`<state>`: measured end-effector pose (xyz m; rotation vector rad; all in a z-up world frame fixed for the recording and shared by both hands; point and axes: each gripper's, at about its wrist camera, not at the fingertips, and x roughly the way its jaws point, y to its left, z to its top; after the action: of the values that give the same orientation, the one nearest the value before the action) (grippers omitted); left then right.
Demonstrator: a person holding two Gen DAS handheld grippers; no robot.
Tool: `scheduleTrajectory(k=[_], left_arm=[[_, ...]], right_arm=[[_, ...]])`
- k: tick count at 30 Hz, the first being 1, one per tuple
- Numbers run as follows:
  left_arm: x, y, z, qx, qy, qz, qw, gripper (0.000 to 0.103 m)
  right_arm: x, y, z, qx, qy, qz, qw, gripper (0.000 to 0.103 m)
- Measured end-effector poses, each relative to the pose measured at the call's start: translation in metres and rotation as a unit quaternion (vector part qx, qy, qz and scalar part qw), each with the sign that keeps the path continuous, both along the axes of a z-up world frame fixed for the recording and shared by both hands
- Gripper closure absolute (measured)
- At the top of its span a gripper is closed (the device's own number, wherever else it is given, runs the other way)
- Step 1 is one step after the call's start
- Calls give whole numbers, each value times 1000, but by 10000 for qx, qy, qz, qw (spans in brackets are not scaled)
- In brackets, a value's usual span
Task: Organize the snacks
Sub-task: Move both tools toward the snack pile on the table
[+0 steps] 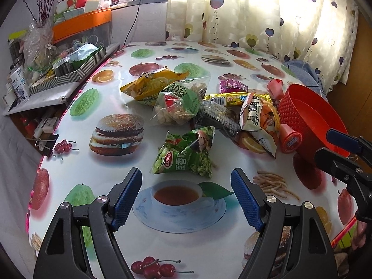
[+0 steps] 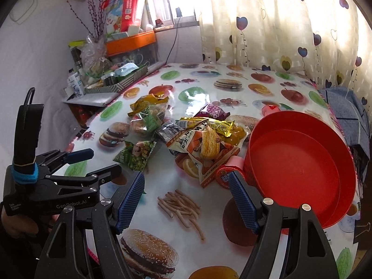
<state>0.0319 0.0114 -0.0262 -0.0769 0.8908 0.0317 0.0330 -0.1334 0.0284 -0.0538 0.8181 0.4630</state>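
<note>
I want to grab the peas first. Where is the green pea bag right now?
The green pea bag lies alone on the table, just ahead of the open left gripper, nearer than the snack pile; the right wrist view shows it left of centre.

Snack packets [image 1: 186,107] are lying heaped mid-surface [image 1: 97,125]; a tub [image 2: 300,169] is sitting right of them, one packet [image 1: 186,155] lying nearer.
</note>
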Motion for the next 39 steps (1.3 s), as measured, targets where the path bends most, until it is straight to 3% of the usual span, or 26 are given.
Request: scheduleTrajectory(k=[13, 21, 26, 39], left_arm=[[2, 5, 4, -39, -270, -199, 9994, 24], [4, 7, -4, -156, 2, -267, 9995, 24], [1, 7, -1, -39, -146, -254, 9996, 24], [3, 13, -1, -342, -162, -298, 9988, 24]], right_arm=[[9, -5, -3, 111, 86, -94, 9999, 30], [11, -4, -4, 84, 170, -130, 9997, 30], [13, -2, -4, 77, 169, -103, 9998, 34], [15, 5, -5, 21, 209, 126, 9997, 37]])
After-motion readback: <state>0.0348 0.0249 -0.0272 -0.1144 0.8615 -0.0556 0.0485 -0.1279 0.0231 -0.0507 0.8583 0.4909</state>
